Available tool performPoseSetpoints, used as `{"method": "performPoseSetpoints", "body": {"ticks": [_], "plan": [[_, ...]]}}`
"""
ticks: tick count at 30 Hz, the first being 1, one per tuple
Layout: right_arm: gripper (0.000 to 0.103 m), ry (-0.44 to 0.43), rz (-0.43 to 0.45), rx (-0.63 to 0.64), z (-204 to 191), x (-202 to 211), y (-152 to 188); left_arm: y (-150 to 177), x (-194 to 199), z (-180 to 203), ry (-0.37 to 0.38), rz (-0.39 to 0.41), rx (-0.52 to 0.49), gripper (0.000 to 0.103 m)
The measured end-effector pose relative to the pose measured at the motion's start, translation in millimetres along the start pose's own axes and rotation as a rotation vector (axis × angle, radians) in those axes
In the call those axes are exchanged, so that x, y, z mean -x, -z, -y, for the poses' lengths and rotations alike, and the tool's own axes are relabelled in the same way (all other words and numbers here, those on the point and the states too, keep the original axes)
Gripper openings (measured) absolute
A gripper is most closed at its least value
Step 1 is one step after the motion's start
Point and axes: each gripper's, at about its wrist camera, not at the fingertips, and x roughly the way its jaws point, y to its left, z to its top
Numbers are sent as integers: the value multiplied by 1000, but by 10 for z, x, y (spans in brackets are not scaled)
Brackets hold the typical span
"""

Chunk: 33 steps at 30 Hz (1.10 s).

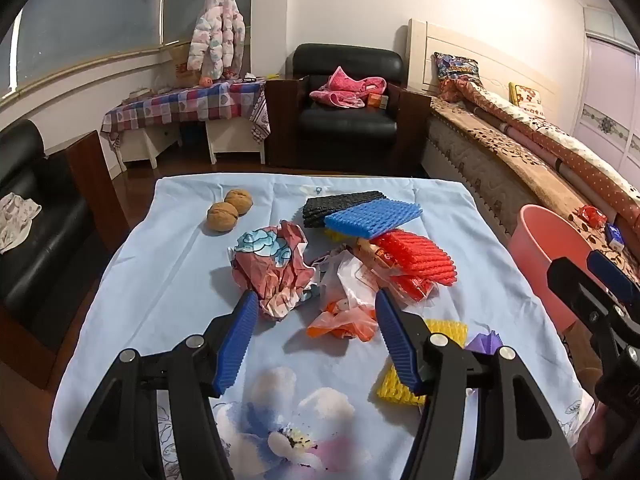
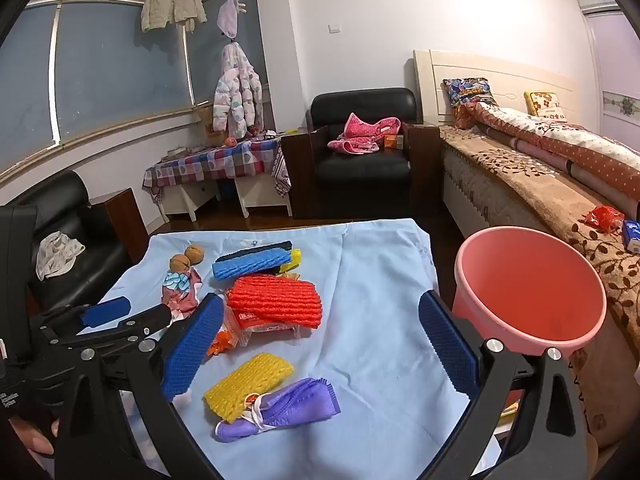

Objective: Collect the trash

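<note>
Trash lies scattered on a table under a light blue cloth: a crumpled red-patterned wrapper, clear and orange plastic bags, red, blue, black and yellow foam nets, and a purple mask. A pink bucket stands off the table's right edge. My left gripper hangs open just short of the wrapper and bags, holding nothing. Over the bare right part of the cloth, my right gripper is wide open and empty.
Two walnuts sit at the far left of the cloth. A bed runs along the right, black armchairs stand behind and to the left, and a checked-cloth side table is at the back wall.
</note>
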Motion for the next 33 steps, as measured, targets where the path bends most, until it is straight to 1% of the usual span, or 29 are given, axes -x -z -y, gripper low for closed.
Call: {"method": "performPoseSetpoints", "body": {"ticks": [8,9,17,33], "plan": [[98,2,15,3,-1,14,-4,0,0,-2,2,2,4,61],[98,-2,1,4,-1,-13,10,0,0,-3,3,1,3,61],[98,-2,2,2,0,12,0,14,-31,-69,1,1,4,61],[98,-7,4,3,-52,19,17,16,-35,-70,2,1,3,61]]}}
